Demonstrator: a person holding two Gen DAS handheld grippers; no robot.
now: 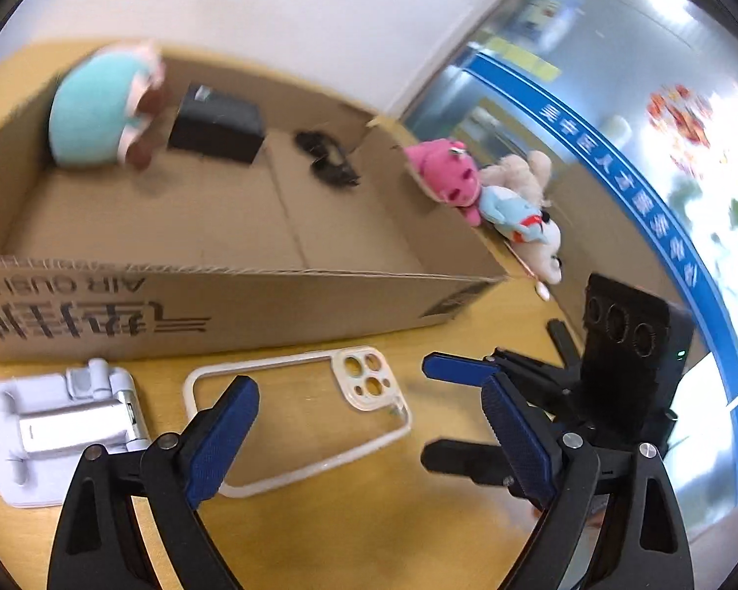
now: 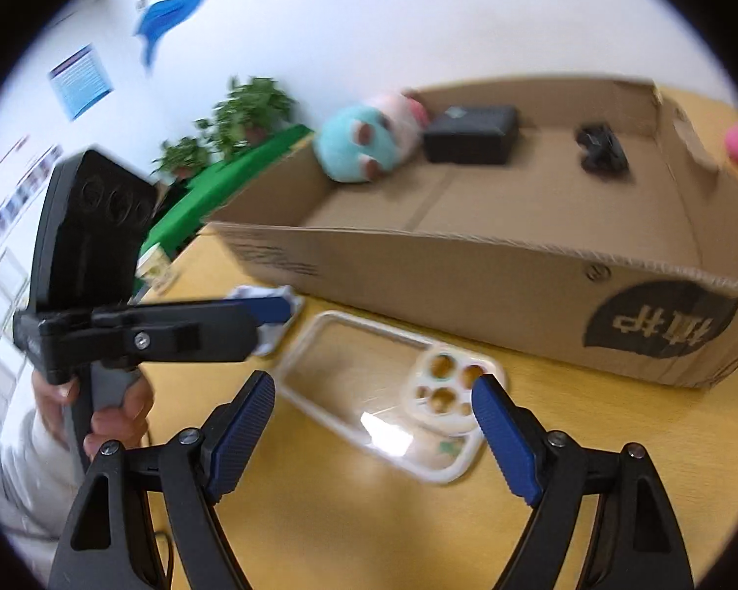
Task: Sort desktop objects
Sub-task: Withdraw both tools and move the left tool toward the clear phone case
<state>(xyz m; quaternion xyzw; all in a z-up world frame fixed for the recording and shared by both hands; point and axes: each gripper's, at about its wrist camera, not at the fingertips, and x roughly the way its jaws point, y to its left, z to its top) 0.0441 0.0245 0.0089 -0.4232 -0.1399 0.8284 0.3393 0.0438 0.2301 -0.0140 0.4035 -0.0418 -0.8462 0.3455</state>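
Note:
A clear phone case (image 1: 300,413) with a cream rim lies flat on the wooden desk, also in the right wrist view (image 2: 393,393). My left gripper (image 1: 369,437) is open and empty, just above and in front of the case. My right gripper (image 2: 374,427) is open and empty, its fingertips either side of the case's near end; it also shows in the left wrist view (image 1: 472,413). A white folding phone stand (image 1: 59,423) lies left of the case. An open cardboard box (image 1: 231,265) behind holds a teal plush (image 1: 98,108), a black box (image 1: 216,123) and a small black item (image 1: 327,157).
Pink, beige and light-blue plush toys (image 1: 492,196) lie on the desk to the right of the box. A glass wall runs along the right. Potted plants (image 2: 236,118) and a green surface stand beyond the desk's left end. The person's hand (image 2: 108,408) holds the left gripper's handle.

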